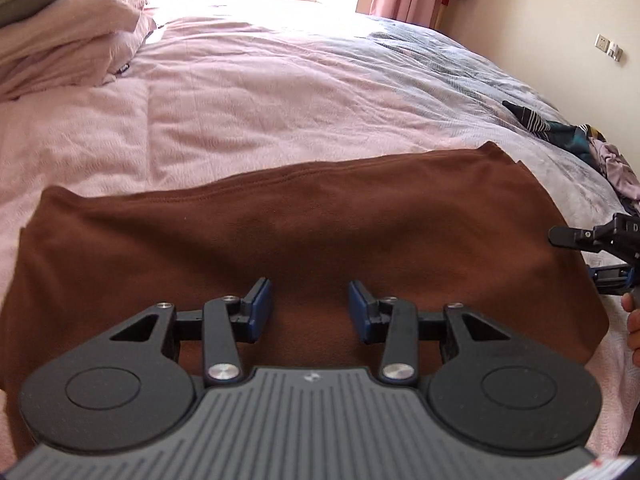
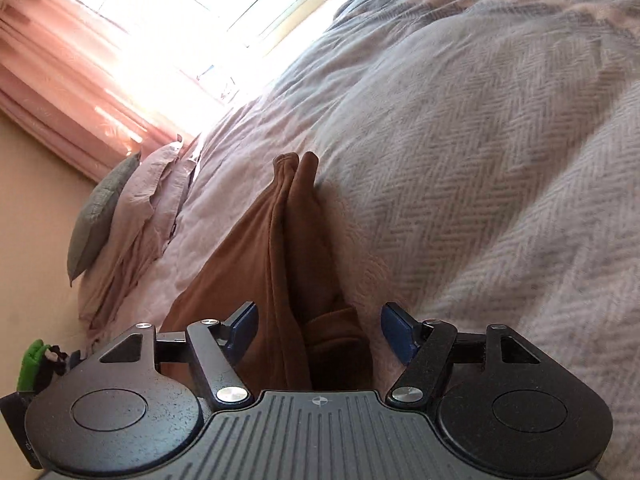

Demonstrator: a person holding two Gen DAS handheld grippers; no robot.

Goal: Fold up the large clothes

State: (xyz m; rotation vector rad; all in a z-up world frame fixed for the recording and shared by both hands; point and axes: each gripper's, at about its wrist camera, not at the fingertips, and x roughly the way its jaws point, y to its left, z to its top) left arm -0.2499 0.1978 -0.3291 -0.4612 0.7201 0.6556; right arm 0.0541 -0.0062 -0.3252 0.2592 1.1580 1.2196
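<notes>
On the bed (image 1: 248, 92), your brown garment (image 1: 304, 232) lies folded, soft, limp and light, likely to sag unless you pinch its layered edges near the corners, while your left tool (image 1: 309, 307) and right tool (image 2: 318, 330) gape empty.

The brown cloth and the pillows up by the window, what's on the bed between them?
Nothing but bare pink bedcover. The left wrist view shows it best: from the brown cloth up to the pillows only wrinkled cover lies there.
</notes>
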